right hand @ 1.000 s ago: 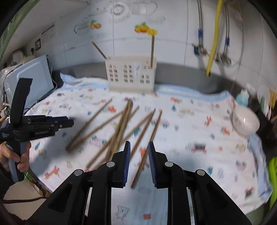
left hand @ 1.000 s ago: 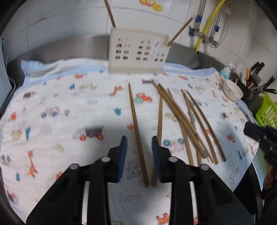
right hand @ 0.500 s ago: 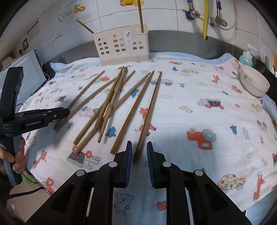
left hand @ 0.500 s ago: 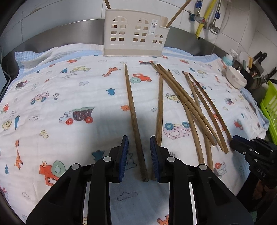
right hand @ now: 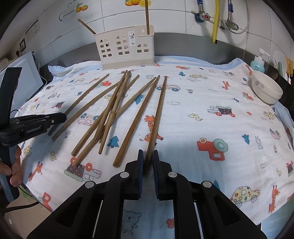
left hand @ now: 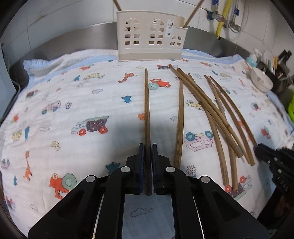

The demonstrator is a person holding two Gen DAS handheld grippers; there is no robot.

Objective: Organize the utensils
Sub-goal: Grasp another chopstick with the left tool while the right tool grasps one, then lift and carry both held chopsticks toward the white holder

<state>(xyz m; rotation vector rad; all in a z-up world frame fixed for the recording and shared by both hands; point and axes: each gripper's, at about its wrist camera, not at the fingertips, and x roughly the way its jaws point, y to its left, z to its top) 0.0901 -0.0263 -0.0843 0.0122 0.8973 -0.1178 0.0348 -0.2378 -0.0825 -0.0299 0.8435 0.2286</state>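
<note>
Both grippers have dropped closer to the printed cloth [left hand: 73,103] since the earlier frames, and both sets of jaws have just been closing; each now has a chopstick between its blue pads.

Left gripper [left hand: 148,147]: jaws clamped on the near end of the leftmost chopstick [left hand: 146,110]; that stick runs straight away toward the cream utensil holder [left hand: 149,36], its far tip short of the holder's base; a second stick [left hand: 180,125] lies just beside it to the right, apart from the pads.

Right gripper [right hand: 148,153]: jaws pinched on the near end of the rightmost chopstick [right hand: 157,117]; stick lies over a giraffe print, its far tip pointing toward the holder; its neighbour [right hand: 136,121] lies just to the left, free.

Remaining loose chopsticks [right hand: 110,110] lie crossed in a heap on the cloth between the two grippers; some overlap.

Holder stands upright at the cloth's far edge, against the steel backsplash; two chopsticks [right hand: 147,16] already stand in it, one at each end, leaning.

White bowl [right hand: 266,90] sits at the cloth's right edge; soap bottle [right hand: 258,63] behind it.

A hand [right hand: 15,165] grips the left tool's handle in the right wrist view.
</note>
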